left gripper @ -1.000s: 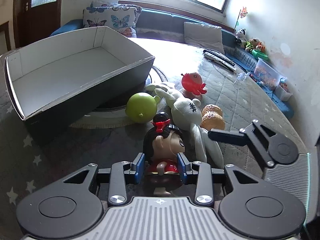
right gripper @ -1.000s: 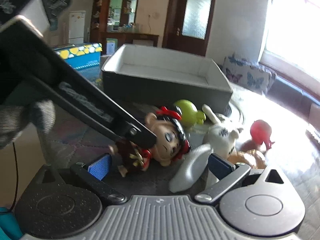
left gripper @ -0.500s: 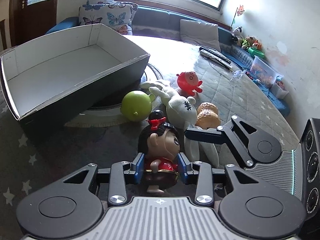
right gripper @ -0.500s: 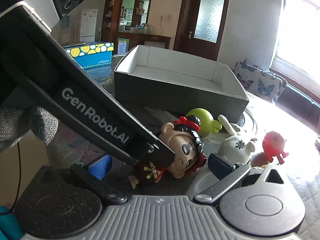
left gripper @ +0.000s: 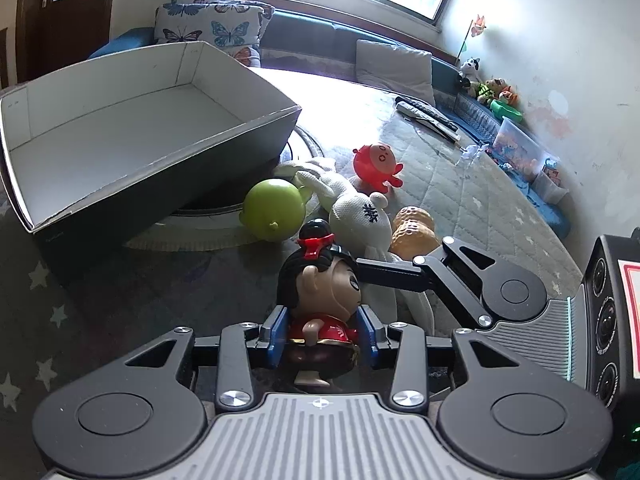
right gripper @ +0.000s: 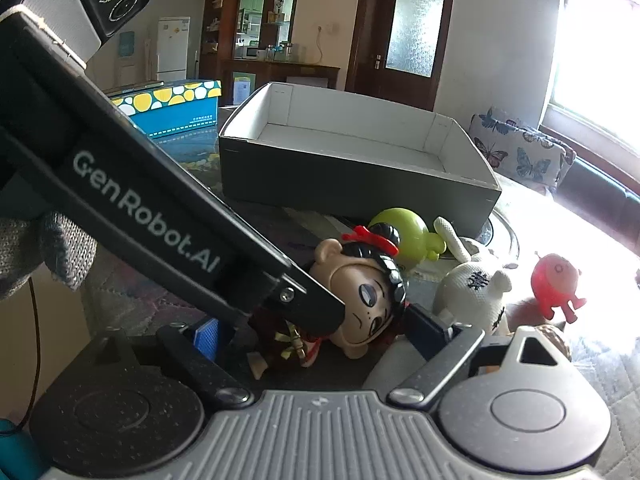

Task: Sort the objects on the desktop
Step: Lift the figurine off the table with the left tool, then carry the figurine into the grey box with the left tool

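My left gripper (left gripper: 322,330) is shut on a doll (left gripper: 320,292) with black hair, a red bow and a red dress, gripped at the body. In the right wrist view the left gripper's arm crosses in front and the doll (right gripper: 360,296) lies between my right gripper's open fingers (right gripper: 316,332), which are empty. The right gripper also shows in the left wrist view (left gripper: 384,270), its finger beside the doll's head. Next to the doll lie a green round toy (left gripper: 274,210), a white plush rabbit (left gripper: 360,216), a red octopus toy (left gripper: 376,164) and an orange peanut toy (left gripper: 414,232).
An open grey box (left gripper: 132,136) with a white inside stands at the left on a round mat; it shows behind the toys in the right wrist view (right gripper: 356,160). A blue and yellow box (right gripper: 176,106) stands further back. Remote controls (left gripper: 426,116) lie far on the quilted cloth.
My left gripper has lifted the doll upright and drawn it back from the toys. My right gripper has moved in closer, its fingers now on either side of the doll.
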Demonstrator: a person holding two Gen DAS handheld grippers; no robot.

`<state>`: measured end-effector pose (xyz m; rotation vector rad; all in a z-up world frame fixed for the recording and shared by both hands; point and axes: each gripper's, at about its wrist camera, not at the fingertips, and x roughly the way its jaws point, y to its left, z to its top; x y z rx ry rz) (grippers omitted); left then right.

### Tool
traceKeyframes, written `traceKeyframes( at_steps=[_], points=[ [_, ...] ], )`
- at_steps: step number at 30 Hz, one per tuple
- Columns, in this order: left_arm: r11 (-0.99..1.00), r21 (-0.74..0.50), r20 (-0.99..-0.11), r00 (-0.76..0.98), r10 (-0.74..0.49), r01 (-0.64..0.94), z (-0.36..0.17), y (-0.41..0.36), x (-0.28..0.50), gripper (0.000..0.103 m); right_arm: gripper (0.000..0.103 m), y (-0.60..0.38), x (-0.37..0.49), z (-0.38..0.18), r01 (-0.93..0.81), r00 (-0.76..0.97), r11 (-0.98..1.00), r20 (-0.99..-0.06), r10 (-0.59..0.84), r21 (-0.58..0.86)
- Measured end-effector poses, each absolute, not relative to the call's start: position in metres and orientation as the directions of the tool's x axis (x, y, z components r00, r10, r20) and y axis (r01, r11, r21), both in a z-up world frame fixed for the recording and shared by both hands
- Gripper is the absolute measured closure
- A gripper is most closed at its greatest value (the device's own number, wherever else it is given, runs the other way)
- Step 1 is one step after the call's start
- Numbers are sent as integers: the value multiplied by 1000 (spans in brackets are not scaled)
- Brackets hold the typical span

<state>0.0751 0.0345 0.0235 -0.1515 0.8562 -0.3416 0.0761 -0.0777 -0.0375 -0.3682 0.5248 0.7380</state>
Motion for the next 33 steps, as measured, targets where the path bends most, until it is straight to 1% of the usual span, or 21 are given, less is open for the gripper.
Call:
traceKeyframes(
  at_steps=[7, 9, 11, 16, 19, 29, 33],
  points=[
    [935, -255, -705, 614, -354, 247, 25, 33, 70, 63, 12, -78, 73, -36, -709, 625, 694, -568, 535, -127],
    [933, -254, -698, 620, -359, 254, 27, 33, 67, 65, 12, -78, 70, -34, -707, 627, 696, -565, 536, -125],
    [930, -260, -686, 628, -367, 260, 32, 34, 63, 70, 12, -78, 68, -31, -707, 631, 696, -561, 536, -130],
    [928, -261, -658, 654, -373, 266, 44, 40, 60, 70, 12, -76, 67, -18, -706, 642, 695, -538, 546, -137],
    [924, -282, -652, 654, -383, 259, 45, 44, 62, 70, 12, -75, 68, -16, -704, 645, 696, -536, 545, -139],
    [927, -294, -677, 633, -375, 234, 34, 48, 65, 70, 12, -70, 72, -26, -705, 625, 700, -565, 539, -112],
    [922, -299, -649, 656, -385, 246, 48, 50, 63, 70, 12, -72, 70, -13, -700, 646, 702, -538, 542, -133]
  ],
)
